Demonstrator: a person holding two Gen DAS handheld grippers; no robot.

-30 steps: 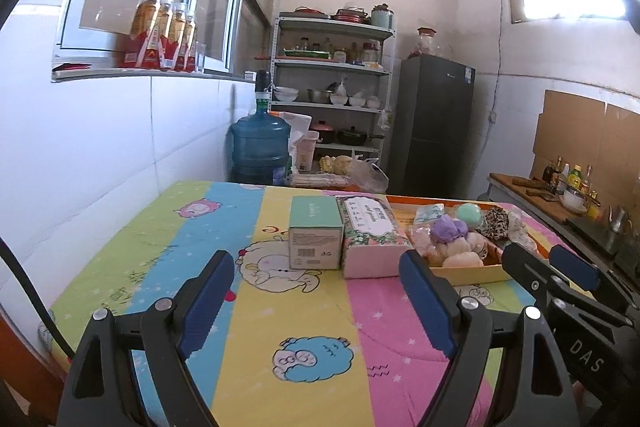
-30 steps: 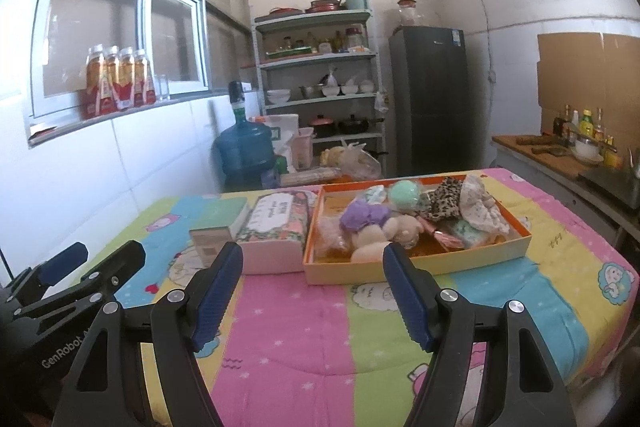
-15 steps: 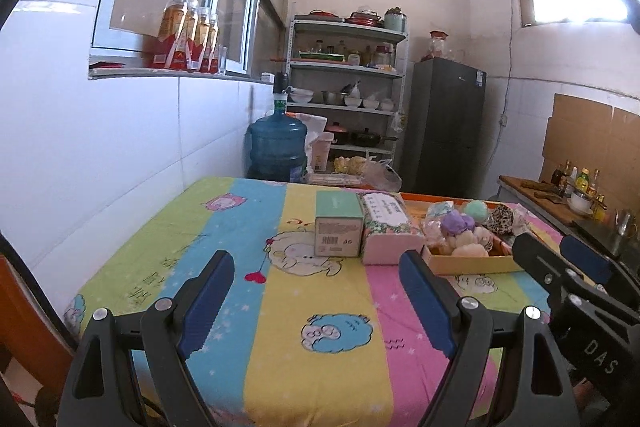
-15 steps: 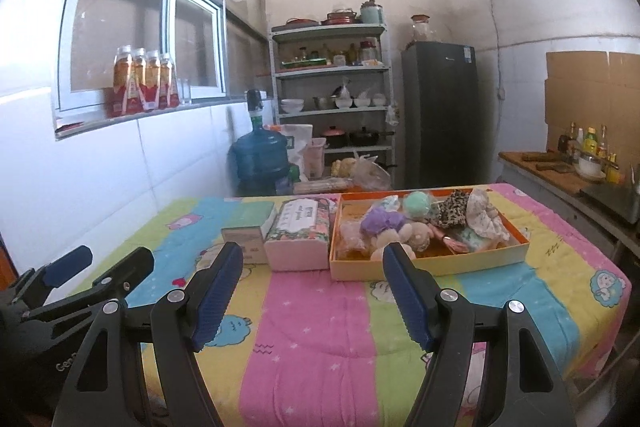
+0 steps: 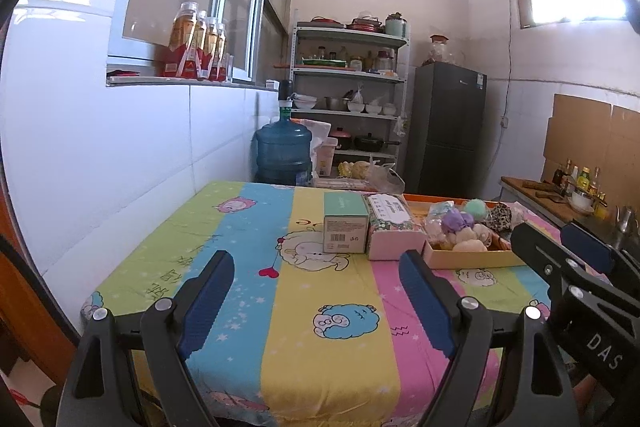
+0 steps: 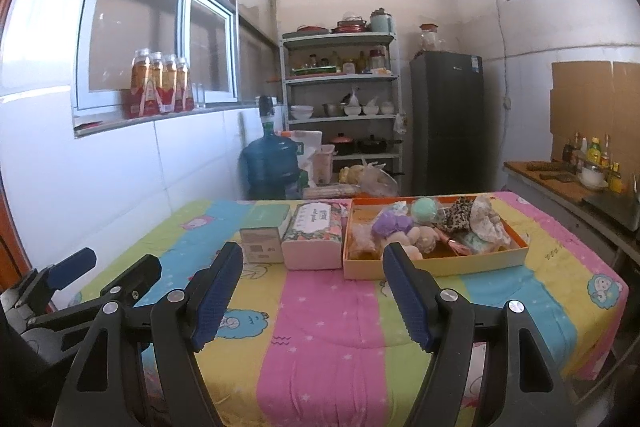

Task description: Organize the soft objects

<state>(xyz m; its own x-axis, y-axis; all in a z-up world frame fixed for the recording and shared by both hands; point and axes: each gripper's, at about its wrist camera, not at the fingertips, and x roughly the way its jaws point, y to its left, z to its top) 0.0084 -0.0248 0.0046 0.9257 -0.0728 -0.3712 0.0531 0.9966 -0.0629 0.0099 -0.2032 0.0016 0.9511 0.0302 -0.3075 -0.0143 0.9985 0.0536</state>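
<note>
While both claws hang over the near edge of the striped cloth (image 6: pixel 320 311), nothing lies between their fingers. At lower left of the right wrist view the left gripper (image 6: pixel 108 273) stands spread wide; at lower centre the right gripper (image 6: pixel 312 291) is likewise apart. Mid-frame sit a green box (image 6: pixel 266 227), a floral tissue pack (image 6: pixel 314 231), then the orange tray (image 6: pixel 436 263) holding soft toys (image 6: pixel 394 225), right of centre.

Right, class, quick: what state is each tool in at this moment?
Left tool: open, holding nothing.
Right tool: open, holding nothing.
</note>
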